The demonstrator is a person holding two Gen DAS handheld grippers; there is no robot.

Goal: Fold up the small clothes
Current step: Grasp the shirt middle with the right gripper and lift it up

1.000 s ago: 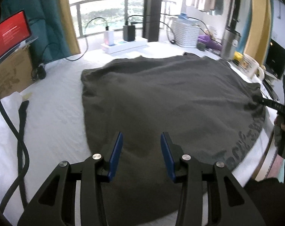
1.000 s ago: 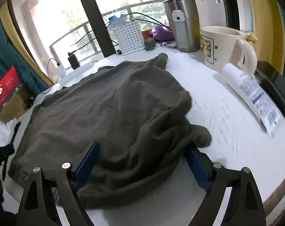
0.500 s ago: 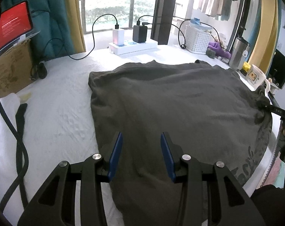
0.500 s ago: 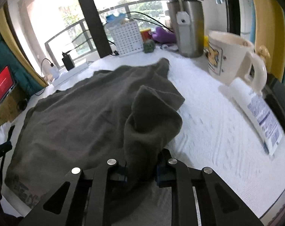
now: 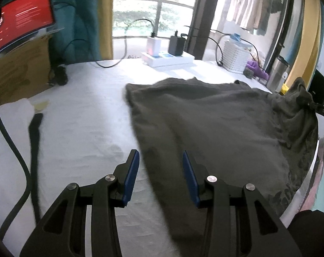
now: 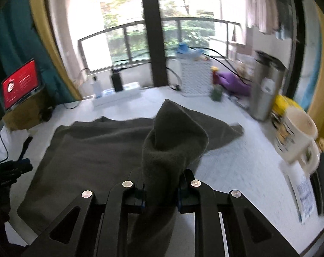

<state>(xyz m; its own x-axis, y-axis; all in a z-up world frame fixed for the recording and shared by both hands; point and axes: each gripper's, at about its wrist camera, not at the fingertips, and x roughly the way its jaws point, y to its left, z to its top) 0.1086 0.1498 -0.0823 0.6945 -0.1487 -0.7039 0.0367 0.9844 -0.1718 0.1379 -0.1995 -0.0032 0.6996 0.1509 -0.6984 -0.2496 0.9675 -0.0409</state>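
A dark grey T-shirt (image 5: 215, 132) lies spread on the white bed cover (image 5: 80, 132). My left gripper (image 5: 161, 171) is open and hovers low over the shirt's left edge, with cloth lying under the gap and untouched by the blue pads (image 5: 131, 171). My right gripper (image 6: 161, 192) is shut on a bunched corner of the T-shirt (image 6: 172, 145), which rises in a peak above the flat part. In the left wrist view the right gripper (image 5: 318, 109) shows at the far right with the lifted cloth. The left gripper (image 6: 12, 169) shows at the left edge of the right wrist view.
A white power strip with chargers (image 5: 166, 57), a white basket (image 6: 196, 79), a steel tumbler (image 6: 266, 92) and a cream mug (image 6: 296, 137) stand along the far and right edges. A red-screened laptop (image 5: 23, 19) sits on a cardboard box. A black cable (image 5: 34, 150) runs down the left.
The right gripper closed on the shirt's corner and lifted it off the bed. The left gripper slid left, from over the shirt's middle to its left edge, still open.
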